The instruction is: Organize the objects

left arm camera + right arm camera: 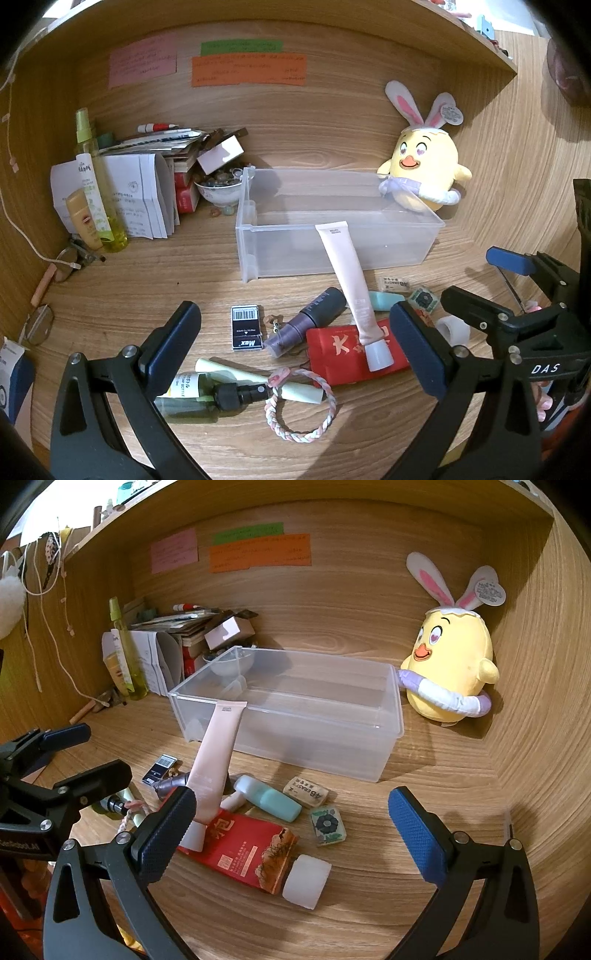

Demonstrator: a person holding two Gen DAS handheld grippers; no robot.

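A clear plastic bin (332,236) (295,720) stands mid-desk with nothing showing inside. A pink tube (349,280) (216,760) leans on its front wall, cap down on a red packet (332,354) (243,853). Around them lie a purple bottle (306,325), a black staple box (245,326), a green spray bottle (199,397), a braided ring (301,406), a teal bottle (271,801), two erasers (306,792) and a white roll (306,880). My left gripper (295,332) hangs open above the left clutter. My right gripper (291,801) hangs open above the packet.
A yellow chick plush (428,162) (450,672) sits at the bin's right end. Papers, boxes, a bowl (218,192) and a tall yellow spray bottle (99,184) crowd the back left corner. Glasses (37,328) lie at the left. Wooden walls enclose the desk.
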